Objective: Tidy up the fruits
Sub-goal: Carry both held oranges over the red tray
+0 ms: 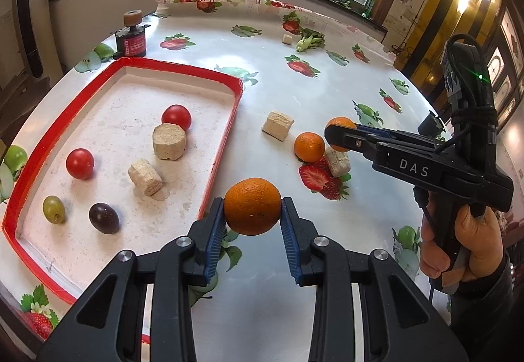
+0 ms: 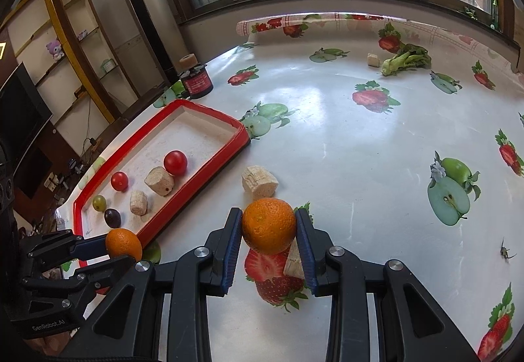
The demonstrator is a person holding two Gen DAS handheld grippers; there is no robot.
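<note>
My left gripper (image 1: 252, 208) is shut on an orange (image 1: 252, 205), just right of the red-rimmed tray (image 1: 183, 69). My right gripper (image 2: 269, 227) is shut on a second orange (image 2: 268, 226); in the left wrist view this orange (image 1: 342, 123) shows behind the black fingers. A third orange (image 1: 309, 147) lies on the table beside it. The tray holds two red tomatoes (image 1: 176, 117) (image 1: 80, 163), a green grape (image 1: 53, 209), a dark grape (image 1: 103, 218) and two beige cork-like pieces (image 1: 169, 141). The left gripper's orange (image 2: 123, 244) shows low left in the right wrist view.
Beige blocks lie on the table (image 1: 277, 125) (image 1: 337, 161) (image 2: 259, 182). A black-and-red jar (image 1: 131, 41) stands behind the tray. Leafy greens (image 2: 406, 62) and a small block (image 2: 372, 60) lie at the far side. The fruit-print tablecloth (image 2: 360, 139) covers the table.
</note>
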